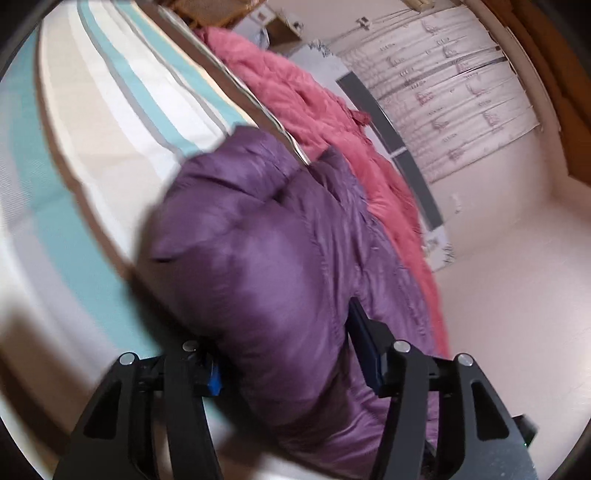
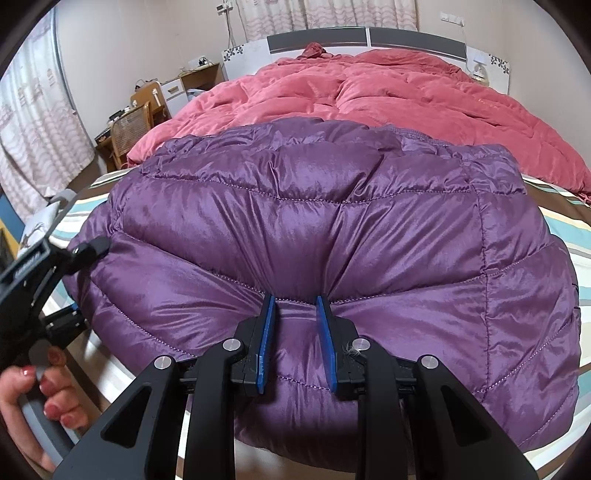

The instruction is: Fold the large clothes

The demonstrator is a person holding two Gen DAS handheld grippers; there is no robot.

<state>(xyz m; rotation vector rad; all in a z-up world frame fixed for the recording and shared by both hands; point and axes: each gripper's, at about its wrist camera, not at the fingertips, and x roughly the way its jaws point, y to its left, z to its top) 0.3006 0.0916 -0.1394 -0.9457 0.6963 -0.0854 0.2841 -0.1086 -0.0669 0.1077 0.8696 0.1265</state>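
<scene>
Jacket: a purple quilted down jacket lies folded in a thick bundle on the near part of the bed, its shiny panels puffed up between stitched seams
Bed: a striped sheet in teal, white, beige and brown covers the near end; the jacket rests on it
Quilt: a pink quilt spreads over the far half of the bed, just beyond the jacket, up to the headboard
My right jaws: my right gripper points down at the near edge of the jacket; the blue pads stand close together and pinch a fold of purple fabric, which puckers toward them
My left jaws: my left gripper straddles the left side of the jacket; the jaws are spread with the puffy bulk between them, and the picture is too blurred for me to tell whether the pads press on it
My left hand: seen from the right wrist, the hand grips the handle at the near left, with the left tool's fingers reaching to the jacket's left edge
Room: a wooden chair and a small desk stand to the far left of the bed; pale curtains hang behind the headboard
</scene>
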